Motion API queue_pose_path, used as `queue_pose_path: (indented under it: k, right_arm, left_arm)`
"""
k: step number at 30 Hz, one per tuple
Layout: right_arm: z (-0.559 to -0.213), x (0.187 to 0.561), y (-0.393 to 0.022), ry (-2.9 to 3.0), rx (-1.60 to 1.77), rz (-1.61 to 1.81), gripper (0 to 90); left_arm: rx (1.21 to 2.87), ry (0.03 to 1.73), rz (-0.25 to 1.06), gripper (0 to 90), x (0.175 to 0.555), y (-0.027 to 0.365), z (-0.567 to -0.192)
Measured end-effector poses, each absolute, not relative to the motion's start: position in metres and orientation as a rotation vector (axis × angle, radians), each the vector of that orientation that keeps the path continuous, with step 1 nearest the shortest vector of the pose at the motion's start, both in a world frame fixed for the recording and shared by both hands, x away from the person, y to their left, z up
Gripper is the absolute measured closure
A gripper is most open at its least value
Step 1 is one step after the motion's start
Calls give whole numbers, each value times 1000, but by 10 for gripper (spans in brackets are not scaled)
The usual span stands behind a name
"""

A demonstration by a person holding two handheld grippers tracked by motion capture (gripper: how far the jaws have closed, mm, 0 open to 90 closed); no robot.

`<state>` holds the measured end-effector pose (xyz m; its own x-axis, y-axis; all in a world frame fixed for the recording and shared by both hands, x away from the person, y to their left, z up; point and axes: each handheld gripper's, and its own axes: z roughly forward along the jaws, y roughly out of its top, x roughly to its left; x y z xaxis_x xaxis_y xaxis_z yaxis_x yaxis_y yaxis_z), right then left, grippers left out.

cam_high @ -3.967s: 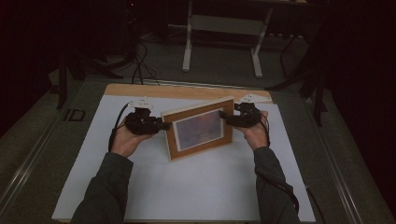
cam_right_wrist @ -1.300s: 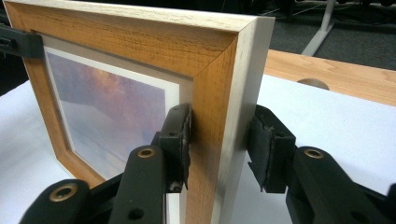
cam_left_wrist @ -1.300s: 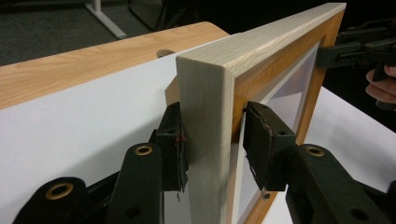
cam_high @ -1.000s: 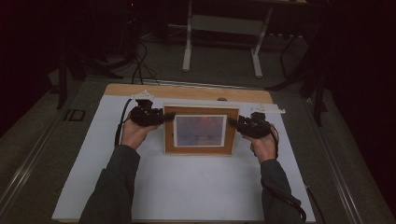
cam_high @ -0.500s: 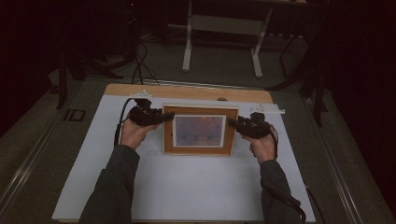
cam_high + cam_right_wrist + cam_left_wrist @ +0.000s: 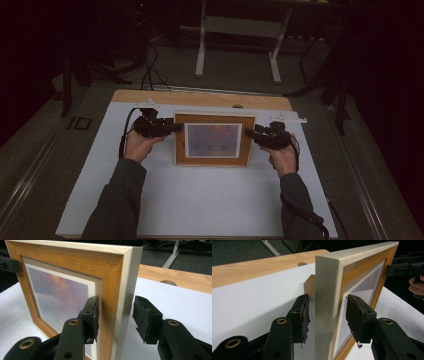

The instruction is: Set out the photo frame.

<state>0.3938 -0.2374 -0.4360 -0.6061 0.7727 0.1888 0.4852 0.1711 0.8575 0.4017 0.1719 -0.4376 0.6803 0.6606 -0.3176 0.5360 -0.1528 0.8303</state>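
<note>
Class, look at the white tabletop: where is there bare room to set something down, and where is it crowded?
Free: the wide white table between the forearms, nearer than the picture frame. Crowded: beside the frame, where the left gripper and right gripper straddle its edges.

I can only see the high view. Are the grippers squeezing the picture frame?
Observer: Not the left gripper. Its jaws have just been opening, and there is a gap between each pad and the picture frame, which stands upright between them.
Operator: What about the other one?
Observer: The right gripper has just been opening its jaws too. Its rear pad stands clear of the frame's back, so it is not clamping.
</note>
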Motion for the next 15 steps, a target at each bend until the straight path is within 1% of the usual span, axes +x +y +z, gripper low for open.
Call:
queue_pose_path:
  k: [9,15]
  right_arm:
    - [-427,386,-243,2149,1180,1415,559]
    - [-425,382,-248,2157,1175,1405,590]
  left_arm:
    - [1805,965,201,540,389,188,-428]
    - [1825,977,245,541,380,197,-426]
